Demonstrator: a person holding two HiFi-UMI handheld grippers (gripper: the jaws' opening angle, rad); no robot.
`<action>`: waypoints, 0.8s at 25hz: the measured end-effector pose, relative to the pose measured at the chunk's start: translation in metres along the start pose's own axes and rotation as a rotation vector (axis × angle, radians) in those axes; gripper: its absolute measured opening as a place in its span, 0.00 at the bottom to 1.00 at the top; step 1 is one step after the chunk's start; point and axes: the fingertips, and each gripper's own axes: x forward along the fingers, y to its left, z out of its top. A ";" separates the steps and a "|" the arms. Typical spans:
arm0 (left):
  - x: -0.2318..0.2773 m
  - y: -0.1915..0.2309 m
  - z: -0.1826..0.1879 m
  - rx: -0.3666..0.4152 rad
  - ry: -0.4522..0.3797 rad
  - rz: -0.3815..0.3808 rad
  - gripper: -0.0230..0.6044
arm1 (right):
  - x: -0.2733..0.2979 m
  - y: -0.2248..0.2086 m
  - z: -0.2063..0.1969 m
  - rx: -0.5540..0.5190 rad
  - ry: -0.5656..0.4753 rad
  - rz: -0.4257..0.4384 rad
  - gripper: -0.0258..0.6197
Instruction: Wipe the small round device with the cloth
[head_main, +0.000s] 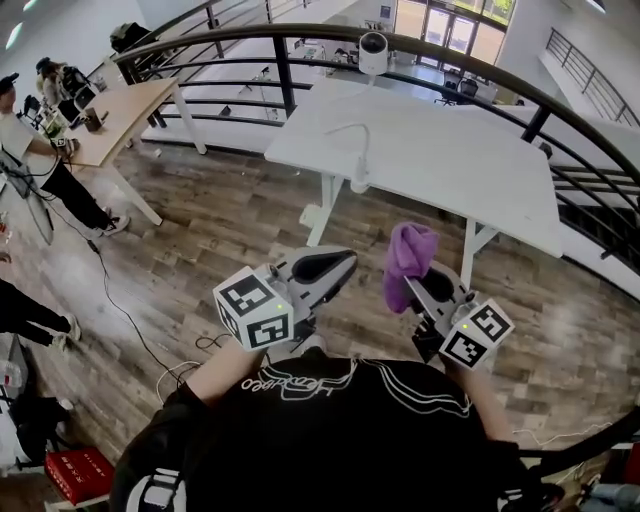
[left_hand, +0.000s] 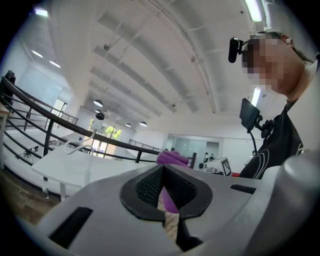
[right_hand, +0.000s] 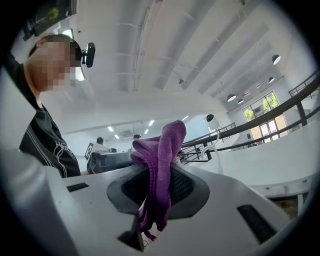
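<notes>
White table (head_main: 430, 160) ahead, small round device (head_main: 372, 50) at its far edge, unwiped. My right gripper (head_main: 420, 287) grasps the purple cloth (head_main: 408, 252), well short of the table. Left gripper (head_main: 325, 268) jaws clenched, empty. Approach and all wiping remain, I judge.

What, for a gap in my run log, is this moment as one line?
left gripper: shut, empty | right gripper: shut on purple cloth | round device: on white table, untouched
</notes>
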 end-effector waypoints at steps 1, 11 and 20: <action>-0.002 -0.008 0.001 0.002 -0.005 0.000 0.05 | -0.005 0.006 0.001 0.002 -0.007 0.004 0.14; -0.012 -0.069 0.003 0.046 -0.028 0.004 0.05 | -0.049 0.047 0.005 -0.023 -0.033 0.039 0.14; -0.012 -0.089 -0.005 0.047 -0.019 0.027 0.05 | -0.070 0.055 0.001 -0.016 -0.038 0.056 0.14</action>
